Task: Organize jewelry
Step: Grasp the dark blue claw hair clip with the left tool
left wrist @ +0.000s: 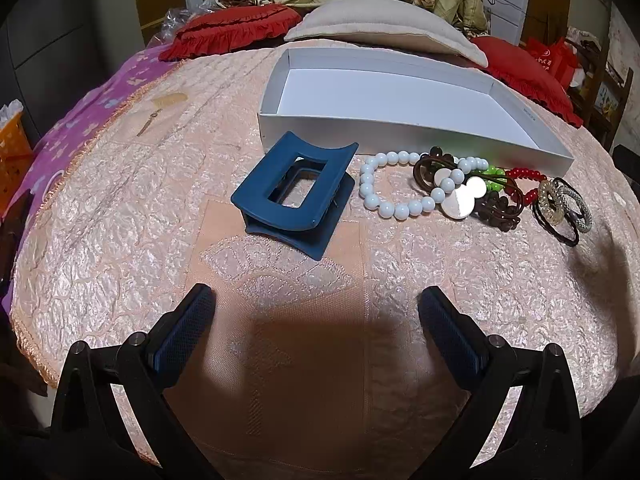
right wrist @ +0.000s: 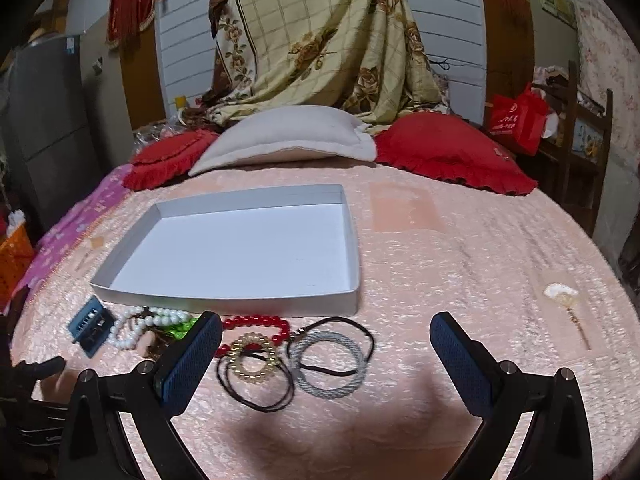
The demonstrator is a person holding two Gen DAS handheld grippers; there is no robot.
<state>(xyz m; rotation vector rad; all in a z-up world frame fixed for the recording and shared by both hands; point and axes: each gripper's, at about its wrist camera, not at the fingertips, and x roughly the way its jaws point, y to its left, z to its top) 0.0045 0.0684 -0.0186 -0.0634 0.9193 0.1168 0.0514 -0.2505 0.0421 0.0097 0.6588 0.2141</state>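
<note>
**Jewelry still on the bedspread, box empty**

Both tongs spread wide, nothing held. Left gripper (left wrist: 316, 304) hovers short of the blue clip (left wrist: 294, 194); right gripper (right wrist: 326, 330) hangs over the hair ties (right wrist: 304, 356).

All pieces lie in a row just in front of the white box (right wrist: 224, 298), which holds nothing.

- Clip: rigid plastic, likely light. Pinch across its flat frame bars; smooth faces may slip.
- White beads (left wrist: 390, 184): loose strand, will sag; take one bead section.
- Hair ties: thin, limp, tangled with the grey ring (right wrist: 328, 360) and red beads (right wrist: 256, 322). Pulling one probably drags its neighbours.
- Bedspread (left wrist: 120, 240): soft, gives under pressure.
</note>
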